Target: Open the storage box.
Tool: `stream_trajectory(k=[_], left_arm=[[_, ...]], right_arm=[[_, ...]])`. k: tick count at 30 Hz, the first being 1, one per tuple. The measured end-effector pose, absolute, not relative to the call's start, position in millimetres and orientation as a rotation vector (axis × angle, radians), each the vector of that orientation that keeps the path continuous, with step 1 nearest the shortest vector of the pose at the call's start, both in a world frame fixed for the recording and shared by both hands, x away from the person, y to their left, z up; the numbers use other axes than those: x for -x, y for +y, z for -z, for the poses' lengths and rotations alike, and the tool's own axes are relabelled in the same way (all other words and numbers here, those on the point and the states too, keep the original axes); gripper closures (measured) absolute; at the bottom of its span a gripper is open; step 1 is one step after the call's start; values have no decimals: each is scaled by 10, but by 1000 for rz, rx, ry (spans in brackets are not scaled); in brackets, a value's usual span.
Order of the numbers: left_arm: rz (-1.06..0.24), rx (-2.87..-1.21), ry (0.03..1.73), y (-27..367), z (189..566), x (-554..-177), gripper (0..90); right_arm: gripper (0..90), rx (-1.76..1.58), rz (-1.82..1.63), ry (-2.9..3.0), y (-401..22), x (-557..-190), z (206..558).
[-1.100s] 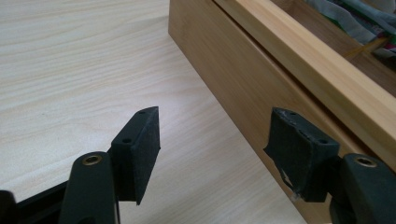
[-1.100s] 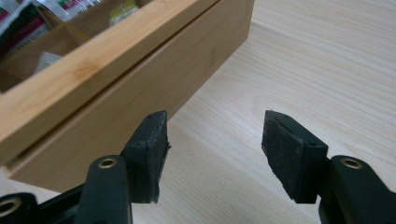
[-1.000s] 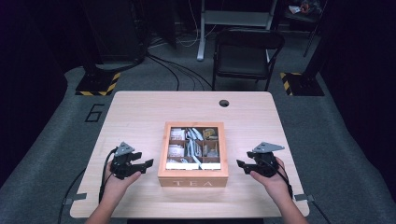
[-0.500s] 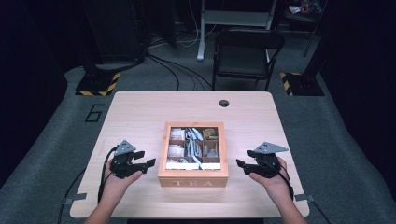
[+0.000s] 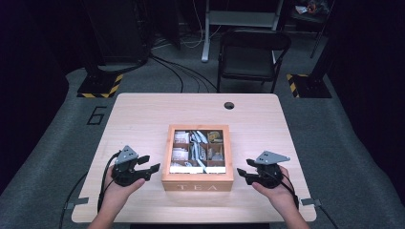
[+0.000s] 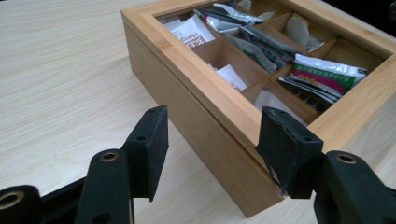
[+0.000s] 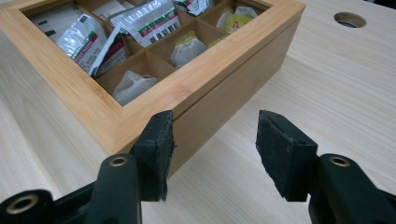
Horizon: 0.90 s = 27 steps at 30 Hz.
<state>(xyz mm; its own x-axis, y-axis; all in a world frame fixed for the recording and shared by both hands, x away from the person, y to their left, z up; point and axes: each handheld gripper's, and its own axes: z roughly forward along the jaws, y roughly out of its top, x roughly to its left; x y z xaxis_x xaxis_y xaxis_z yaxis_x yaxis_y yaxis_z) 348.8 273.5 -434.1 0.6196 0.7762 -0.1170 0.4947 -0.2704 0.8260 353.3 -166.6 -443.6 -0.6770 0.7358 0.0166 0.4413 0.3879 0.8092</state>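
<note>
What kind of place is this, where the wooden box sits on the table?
Probably a lab or recording studio, not a home: a light wooden table on grey carpet, black stands with yellow-black hazard stripes, loose cables and a black folding chair behind.

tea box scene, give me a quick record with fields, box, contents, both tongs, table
box: wooden tea box marked TEA on its near side, lid with a see-through window, closed, mid-table
contents: tea bags and sachets in compartments
left tongs: left tongs open, beside the box's left side, holding nothing; jaws have just been closing
right tongs: right tongs open, beside the box's right side, holding nothing; jaws have just been closing
table: light wooden table with a round hole near its far edge
</note>
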Motion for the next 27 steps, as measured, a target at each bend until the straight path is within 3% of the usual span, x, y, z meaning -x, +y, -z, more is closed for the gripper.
stream_trajectory(k=[27], left_arm=[[-293, -1967, 908, 2649, 4470, -3280, 455]], right_arm=[[549, -969, -1274, 2372, -1546, -3304, 4417]])
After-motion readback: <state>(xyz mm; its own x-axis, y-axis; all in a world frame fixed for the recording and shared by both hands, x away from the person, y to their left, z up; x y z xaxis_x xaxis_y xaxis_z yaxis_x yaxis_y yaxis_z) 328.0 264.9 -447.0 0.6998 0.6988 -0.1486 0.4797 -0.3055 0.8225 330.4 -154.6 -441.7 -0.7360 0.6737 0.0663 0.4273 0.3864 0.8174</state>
